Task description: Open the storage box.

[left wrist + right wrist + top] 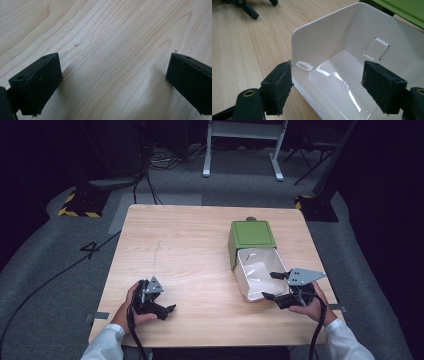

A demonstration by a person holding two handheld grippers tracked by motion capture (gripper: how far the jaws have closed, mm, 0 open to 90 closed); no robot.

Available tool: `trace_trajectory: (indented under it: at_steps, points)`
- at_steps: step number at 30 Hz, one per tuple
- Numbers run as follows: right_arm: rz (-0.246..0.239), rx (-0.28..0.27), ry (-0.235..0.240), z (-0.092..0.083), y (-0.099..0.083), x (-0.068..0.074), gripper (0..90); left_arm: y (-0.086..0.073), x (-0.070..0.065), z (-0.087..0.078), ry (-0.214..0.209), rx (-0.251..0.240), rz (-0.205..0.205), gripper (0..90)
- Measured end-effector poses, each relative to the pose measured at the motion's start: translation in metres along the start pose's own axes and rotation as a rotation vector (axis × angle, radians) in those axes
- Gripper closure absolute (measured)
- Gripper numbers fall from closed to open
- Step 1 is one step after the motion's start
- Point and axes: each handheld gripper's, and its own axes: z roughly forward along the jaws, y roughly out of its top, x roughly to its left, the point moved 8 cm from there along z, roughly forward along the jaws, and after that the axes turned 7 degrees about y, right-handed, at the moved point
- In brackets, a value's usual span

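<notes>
— Wood table (200,250), dark room. Where's my tray (255,270)?
— Right side, against the green box (252,237) — right gripper (275,286) wide astride its wall.
— Left gripper (167,309)?
— Wide, empty.

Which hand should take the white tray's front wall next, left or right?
Right. The right gripper has its open jaws astride the front wall of the white tray. The left gripper rests on bare table, well away from it.

floor: grey carpet (45,255), black cables across it
tabletop: light wood (185,245), square
back: white desk frame (245,145), dark stands w/ yellow-black striped bases (80,202)
light: dim room, tabletop lit
</notes>
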Motion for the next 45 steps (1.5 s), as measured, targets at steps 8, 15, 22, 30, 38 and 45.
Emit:
trace_trajectory:
  at_steps: [8, 15, 22, 30, 38, 45]
  points:
    - [-0.003, -0.004, -0.045, -0.016, 0.001, -0.005, 23.7, 0.0, 0.0, 0.0, 0.001, 0.001, 0.0, 0.5]
    - [0.01, -0.001, -0.081, -0.035, -0.008, -0.009, 23.5, 0.0, 0.0, 0.0, 0.0, 0.0, 0.0, 0.5]
    - [0.035, 0.011, -0.114, -0.049, -0.026, -0.012, 22.7, 0.0, 0.0, 0.0, 0.001, 0.0, -0.002, 0.5]
    - [0.072, 0.072, -0.159, -0.053, -0.06, -0.022, 22.4, 0.0, 0.0, 0.0, 0.001, 0.001, -0.001, 0.5]
    - [0.13, 0.135, -0.189, -0.054, -0.097, -0.031, 22.5, 0.0, 0.0, 0.0, 0.001, 0.001, 0.0, 0.5]
    - [0.211, 0.157, -0.209, -0.057, -0.128, -0.039, 22.7, 0.0, 0.0, 0.0, -0.003, 0.001, 0.003, 0.3]
